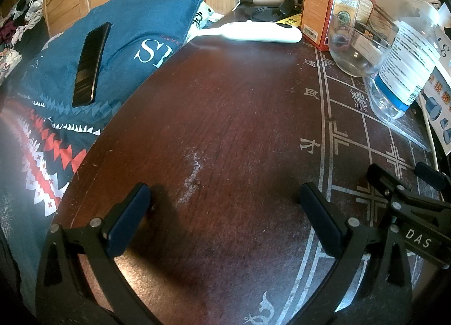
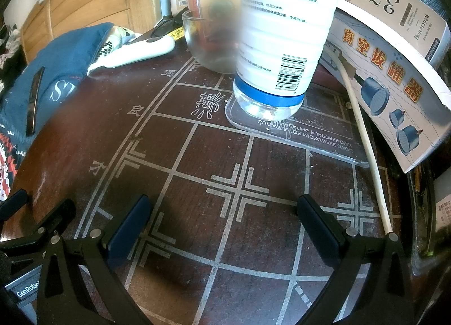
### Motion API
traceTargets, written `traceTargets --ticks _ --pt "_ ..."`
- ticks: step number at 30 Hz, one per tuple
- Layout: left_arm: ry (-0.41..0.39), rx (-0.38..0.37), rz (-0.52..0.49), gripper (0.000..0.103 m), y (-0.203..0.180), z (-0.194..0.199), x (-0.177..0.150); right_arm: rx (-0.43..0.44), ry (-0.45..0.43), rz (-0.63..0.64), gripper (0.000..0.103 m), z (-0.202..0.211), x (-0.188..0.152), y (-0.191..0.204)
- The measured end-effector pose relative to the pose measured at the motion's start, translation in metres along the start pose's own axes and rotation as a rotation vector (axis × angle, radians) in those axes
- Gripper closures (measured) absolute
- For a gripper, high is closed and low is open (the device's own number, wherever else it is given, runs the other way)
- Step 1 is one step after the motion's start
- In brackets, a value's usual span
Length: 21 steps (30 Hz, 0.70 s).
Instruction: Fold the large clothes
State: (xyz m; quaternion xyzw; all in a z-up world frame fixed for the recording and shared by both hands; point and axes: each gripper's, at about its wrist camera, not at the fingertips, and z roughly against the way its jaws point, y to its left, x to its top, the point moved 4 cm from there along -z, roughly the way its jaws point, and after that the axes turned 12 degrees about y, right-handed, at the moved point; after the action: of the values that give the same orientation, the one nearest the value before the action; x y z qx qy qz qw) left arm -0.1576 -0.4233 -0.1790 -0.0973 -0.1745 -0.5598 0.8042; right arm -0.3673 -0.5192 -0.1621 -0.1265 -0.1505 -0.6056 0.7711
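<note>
Two grippers, left gripper (image 1: 225, 209) and right gripper (image 2: 224, 216), hover side by side over the bare near part of the table (image 1: 225, 116), fingers spread wide, holding nothing. Bottle (image 2: 282, 43) and glass bowl (image 2: 208, 43) crowd the far right corner. Off the table's left edge lies blue patterned fabric (image 1: 135, 32), a phone (image 1: 90, 63) on it; whether it is the garment, I cannot tell.

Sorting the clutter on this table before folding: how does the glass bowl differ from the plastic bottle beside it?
The glass bowl is low, wide and open-topped; the plastic bottle stands tall and narrower. The bowl is bare clear glass, while the bottle wears a white printed label with a barcode and a blue band. The bowl sits directly on the table; the bottle stands on a clear plastic lid. Both are transparent and upright, close together.
</note>
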Motion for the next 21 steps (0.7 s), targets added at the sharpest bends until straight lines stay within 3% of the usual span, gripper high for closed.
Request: traceTargets --ticks 21 --pt "0.000 -0.002 -0.001 0.000 0.0002 0.0001 0.0001 0.003 -0.002 0.003 0.000 -0.0011 0.0016 -0.0010"
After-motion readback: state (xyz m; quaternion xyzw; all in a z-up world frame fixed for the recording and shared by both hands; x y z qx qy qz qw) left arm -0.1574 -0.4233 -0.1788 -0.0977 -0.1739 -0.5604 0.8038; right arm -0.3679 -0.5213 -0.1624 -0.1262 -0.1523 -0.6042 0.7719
